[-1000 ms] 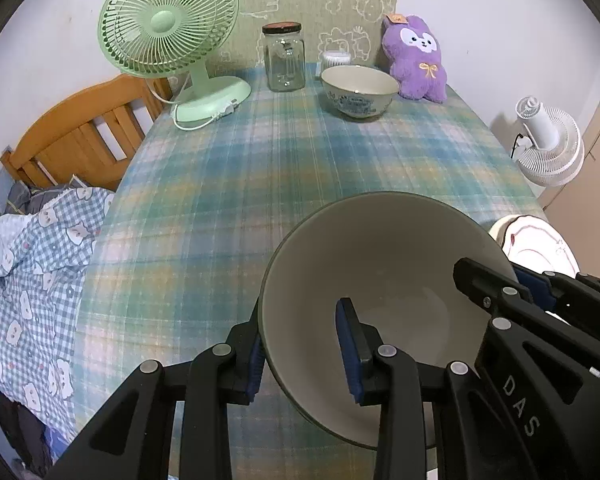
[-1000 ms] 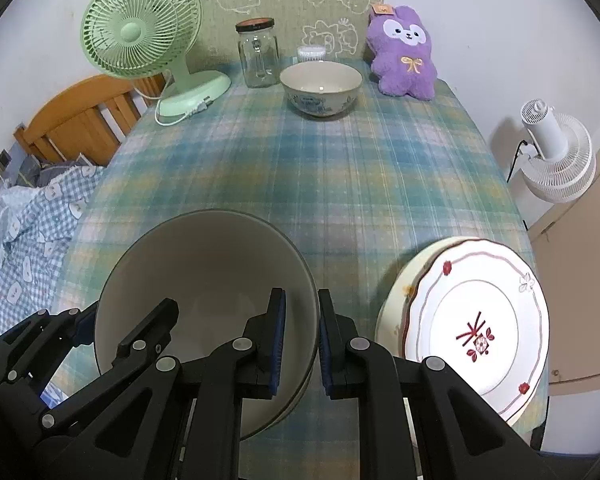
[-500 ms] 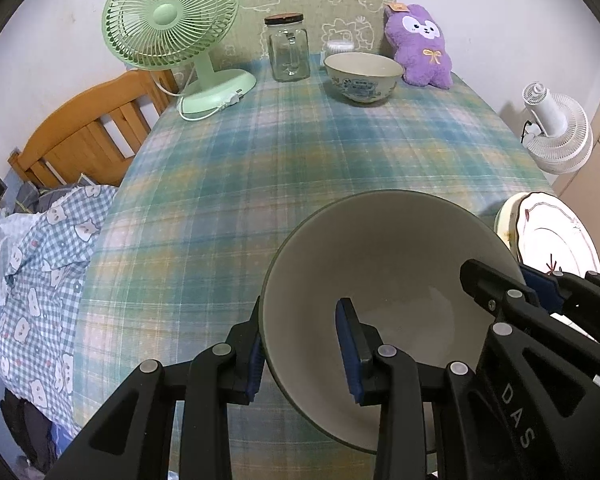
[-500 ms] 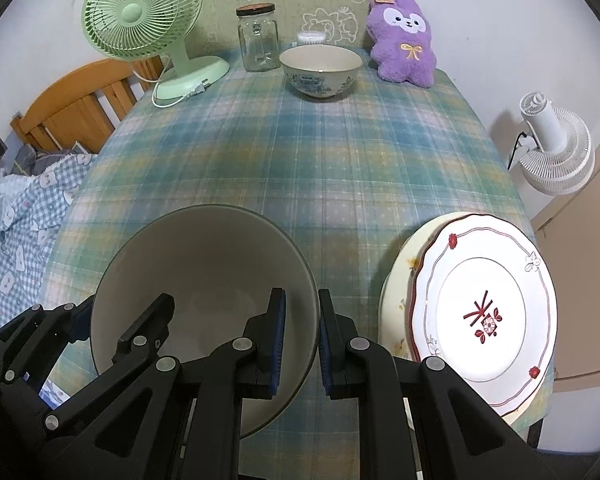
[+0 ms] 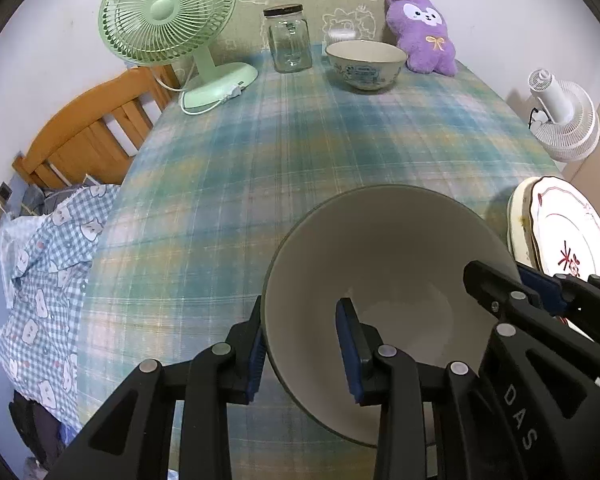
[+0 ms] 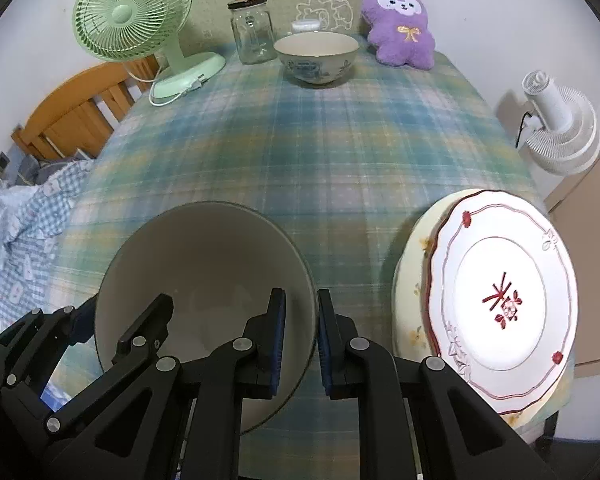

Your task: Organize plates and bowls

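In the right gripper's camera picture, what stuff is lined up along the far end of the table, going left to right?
Green fan → glass jar → patterned bowl → purple plush toy.

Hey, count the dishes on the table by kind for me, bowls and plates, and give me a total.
Bowls: 2, the large grey bowl near the front, the small patterned bowl at the back.
Plates: 2, the white plate stacked on a cream plate.
Total: 4
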Demonstrator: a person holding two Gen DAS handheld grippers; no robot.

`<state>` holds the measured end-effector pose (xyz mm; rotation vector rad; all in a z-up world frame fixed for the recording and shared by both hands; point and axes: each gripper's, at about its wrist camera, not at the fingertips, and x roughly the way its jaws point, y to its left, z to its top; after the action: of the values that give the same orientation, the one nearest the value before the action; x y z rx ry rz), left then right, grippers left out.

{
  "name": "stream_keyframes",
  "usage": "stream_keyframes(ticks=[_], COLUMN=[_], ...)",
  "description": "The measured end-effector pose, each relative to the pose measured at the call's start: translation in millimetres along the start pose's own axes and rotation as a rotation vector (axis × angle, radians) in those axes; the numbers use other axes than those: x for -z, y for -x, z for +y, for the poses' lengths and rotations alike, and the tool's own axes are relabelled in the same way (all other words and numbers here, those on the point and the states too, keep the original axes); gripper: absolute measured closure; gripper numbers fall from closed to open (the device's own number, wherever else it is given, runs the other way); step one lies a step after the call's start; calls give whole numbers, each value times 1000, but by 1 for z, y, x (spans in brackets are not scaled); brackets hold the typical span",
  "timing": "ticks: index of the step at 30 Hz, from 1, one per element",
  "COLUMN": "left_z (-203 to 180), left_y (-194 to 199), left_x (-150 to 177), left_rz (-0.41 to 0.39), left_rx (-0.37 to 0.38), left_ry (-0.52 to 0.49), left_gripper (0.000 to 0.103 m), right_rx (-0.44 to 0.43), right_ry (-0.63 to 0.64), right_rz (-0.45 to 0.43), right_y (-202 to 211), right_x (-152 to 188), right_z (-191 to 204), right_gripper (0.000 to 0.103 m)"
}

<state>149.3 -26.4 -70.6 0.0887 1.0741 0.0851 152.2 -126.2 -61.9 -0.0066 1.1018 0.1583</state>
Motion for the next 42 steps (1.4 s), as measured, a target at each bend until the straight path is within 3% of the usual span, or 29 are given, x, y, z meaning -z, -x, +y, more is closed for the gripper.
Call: stream_keyframes(ticks=[4, 9, 11, 17, 19, 21, 23, 31, 35, 42], left_z=[0, 0, -2, 1, 5, 10, 17, 41, 47, 44], left_y=[0, 0, 2, 23, 31, 41, 49, 77, 87, 90], left_x=[1, -1, -4, -10, -14, -19, -24, -61, -78, -111], left_rz=[-3, 11, 7, -35, -45, -54, -63, -110, -144, -180], left_rx=[6, 41, 49, 56, 64, 84, 90, 122, 124, 121], left_ry=[-1, 4, 0, -7, 2, -1, 12, -3, -10, -34], left_gripper=[71, 56, 38, 20, 17, 14, 9, 6, 5, 5], right_rx=[-4, -16, -25, -67, -71, -79, -67, -17, 7, 20], right_ry=[-7, -17, -9, -30, -27, -29, -31, -44, -43, -84], right_rz=[1, 16, 30, 53, 41, 16, -30, -78, -143, -171], right_y=[-2, -3, -3, 7, 17, 30, 46, 86, 102, 108], right_x=[-1, -3, -4, -12, -15, -19, -23, -55, -69, -98], right_z=[-2, -4, -4, -12, -11, -9, -7, 9, 15, 9], right_gripper=[85, 83, 83, 81, 67, 37, 30, 29, 26, 25])
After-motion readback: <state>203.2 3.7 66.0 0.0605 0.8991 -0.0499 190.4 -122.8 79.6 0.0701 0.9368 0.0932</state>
